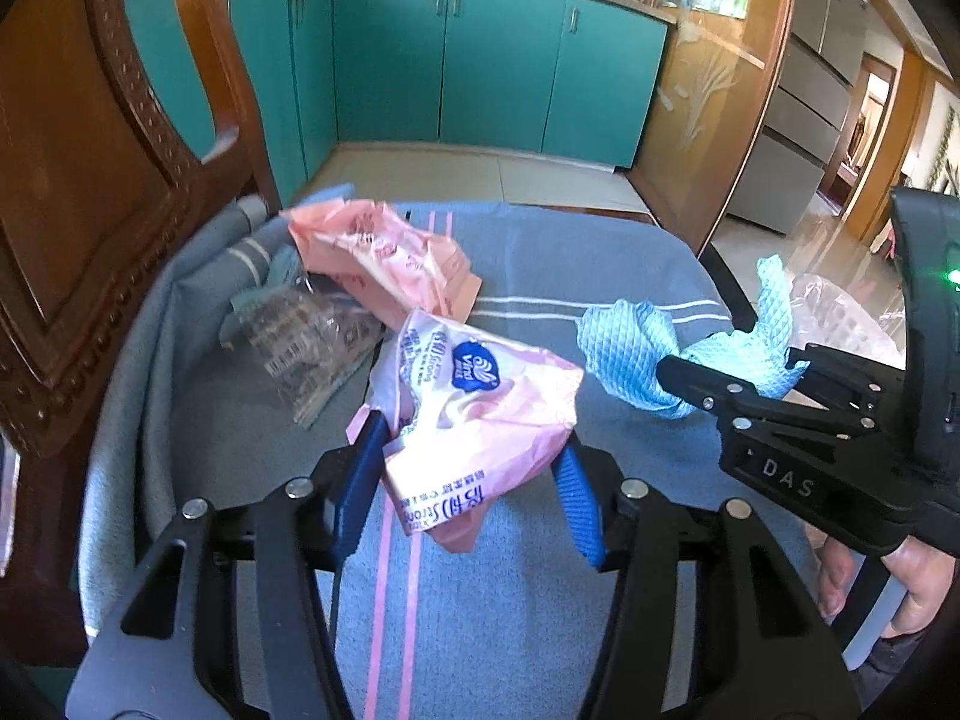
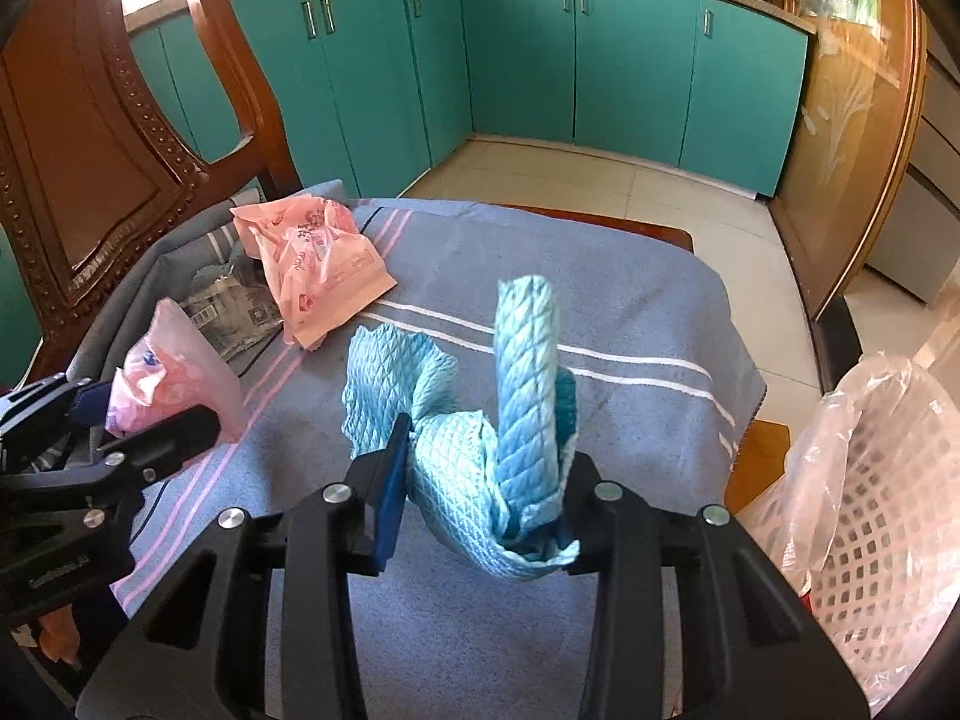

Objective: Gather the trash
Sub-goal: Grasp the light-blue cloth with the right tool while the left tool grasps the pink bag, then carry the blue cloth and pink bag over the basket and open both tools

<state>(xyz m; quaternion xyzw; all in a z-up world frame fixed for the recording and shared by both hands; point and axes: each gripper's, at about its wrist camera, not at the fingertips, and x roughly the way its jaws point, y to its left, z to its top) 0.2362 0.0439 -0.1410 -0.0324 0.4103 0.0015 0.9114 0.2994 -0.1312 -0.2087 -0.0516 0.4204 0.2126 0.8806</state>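
Note:
My left gripper is shut on a crumpled pink tissue wrapper with a blue logo, held just above the cloth-covered table. In the right wrist view that wrapper shows at the left, in the left gripper. The right gripper is shut on a bunched light-blue waffle cloth, one fold standing upright. From the left wrist view the right gripper and the cloth hang at the right. A pink plastic bag and a clear printed wrapper lie at the table's far left.
A white lattice basket lined with a clear bag stands on the floor to the right of the table. A carved wooden chair rises close on the left. Teal kitchen cabinets lie beyond. A hand grips the right handle.

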